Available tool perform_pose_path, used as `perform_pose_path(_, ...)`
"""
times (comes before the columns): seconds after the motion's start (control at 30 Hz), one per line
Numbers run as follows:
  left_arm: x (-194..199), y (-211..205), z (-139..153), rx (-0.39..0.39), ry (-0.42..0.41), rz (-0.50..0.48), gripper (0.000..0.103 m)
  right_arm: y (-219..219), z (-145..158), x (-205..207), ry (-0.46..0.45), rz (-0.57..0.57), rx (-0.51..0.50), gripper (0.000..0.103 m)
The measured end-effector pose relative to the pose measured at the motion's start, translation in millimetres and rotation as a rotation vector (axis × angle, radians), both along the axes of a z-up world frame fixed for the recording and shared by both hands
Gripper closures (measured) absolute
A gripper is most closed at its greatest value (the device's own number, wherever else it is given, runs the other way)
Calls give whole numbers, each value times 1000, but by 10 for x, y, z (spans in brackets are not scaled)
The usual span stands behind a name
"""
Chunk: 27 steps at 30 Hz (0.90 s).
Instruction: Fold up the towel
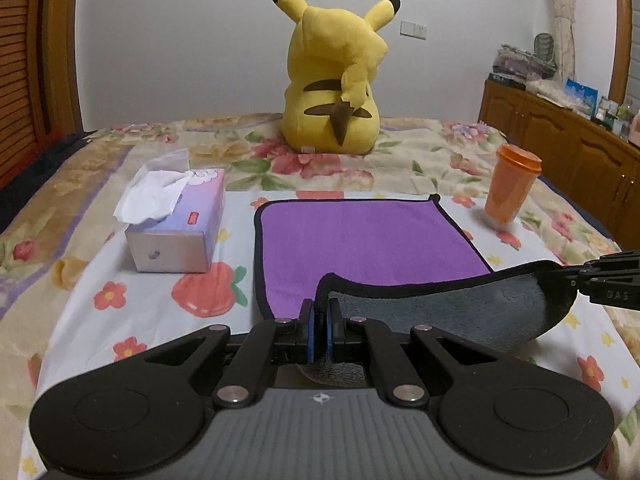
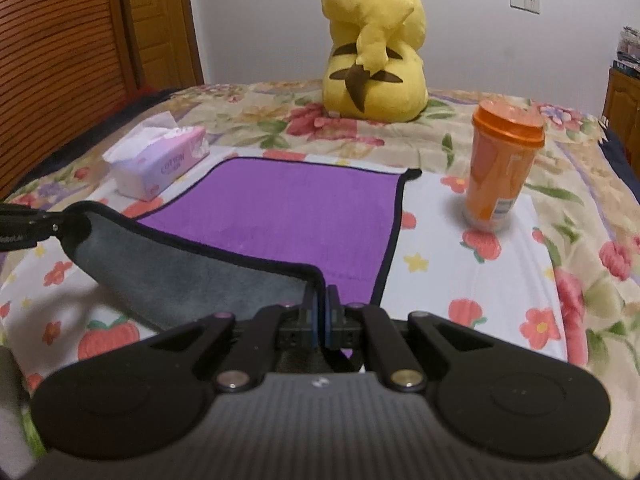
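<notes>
The left gripper point(image 1: 320, 320) is clamped on a near corner of the purple microfibre towel with grey underside and black trim point(image 1: 360, 236), its blue pads pressed together on the cloth. The right gripper point(image 2: 320, 316) pinches the other near corner the same way. Between the two grippers the lifted near edge hangs turned over, grey side showing, while the far part of the towel lies flat, purple side up, on the flower-printed bed cover point(image 1: 132, 312) ahead of both. Ahead and to the left of the left gripper sits a pale lilac tissue box point(image 1: 180, 224). Ahead and to the right of the right gripper stands an orange lidded plastic cup point(image 2: 500, 168). Far ahead sits a yellow plush toy point(image 1: 332, 80), its back to the grippers.
</notes>
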<state>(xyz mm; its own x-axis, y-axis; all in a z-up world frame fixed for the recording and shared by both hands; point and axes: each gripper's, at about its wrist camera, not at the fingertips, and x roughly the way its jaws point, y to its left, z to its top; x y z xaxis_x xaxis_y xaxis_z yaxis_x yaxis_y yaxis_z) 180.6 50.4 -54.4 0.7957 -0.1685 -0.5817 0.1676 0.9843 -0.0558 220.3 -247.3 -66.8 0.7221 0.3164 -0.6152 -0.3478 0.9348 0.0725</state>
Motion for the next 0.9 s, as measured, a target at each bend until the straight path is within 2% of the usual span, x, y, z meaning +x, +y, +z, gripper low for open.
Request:
perform_pose_path(0.3, 90, 8, -18, 11, -13, 17, 94, 21, 53, 95, -38, 27, -7, 99)
perform_pose_path(0.9, 402, -43, -147, 42, -14, 10, 95, 80, -32, 249, -43, 67, -40, 99)
